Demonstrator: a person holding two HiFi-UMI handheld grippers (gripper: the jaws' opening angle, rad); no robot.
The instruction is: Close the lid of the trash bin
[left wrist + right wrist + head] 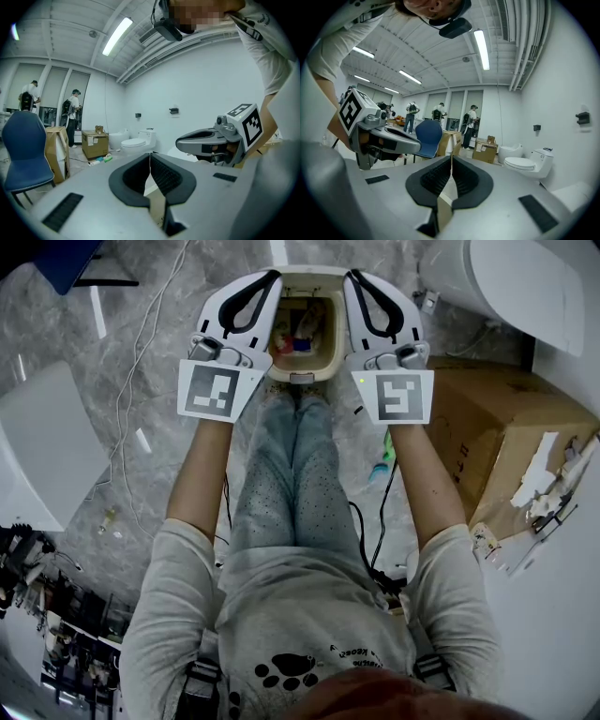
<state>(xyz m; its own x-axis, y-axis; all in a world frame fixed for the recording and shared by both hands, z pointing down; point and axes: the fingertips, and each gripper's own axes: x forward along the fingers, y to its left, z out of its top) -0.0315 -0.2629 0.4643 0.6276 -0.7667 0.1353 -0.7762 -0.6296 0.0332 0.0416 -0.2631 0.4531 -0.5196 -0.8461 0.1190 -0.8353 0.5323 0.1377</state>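
Grey floor (pixel 141 484): cardboard box (pixel 487 427) beside open trash bin (pixel 319 373), left gripper (pixel 150 157) and right gripper (pixel 451 161) jaws closed, empty.

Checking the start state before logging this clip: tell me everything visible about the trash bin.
The trash bin is cream, plastic-looking, with a rounded rectangular rim, upright on the grey marbled floor before the person's legs. It is open, mixed rubbish showing inside. A small grey tab sits at its near edge. Both shut, the left hand-held gripper and right hand-held gripper flank it; contact cannot be told.

Grey marbled floor (pixel 56 343), white walls (pixel 201 79), toilet (pixel 529 163), blue chair (pixel 26 140), cardboard box (pixel 497 427)
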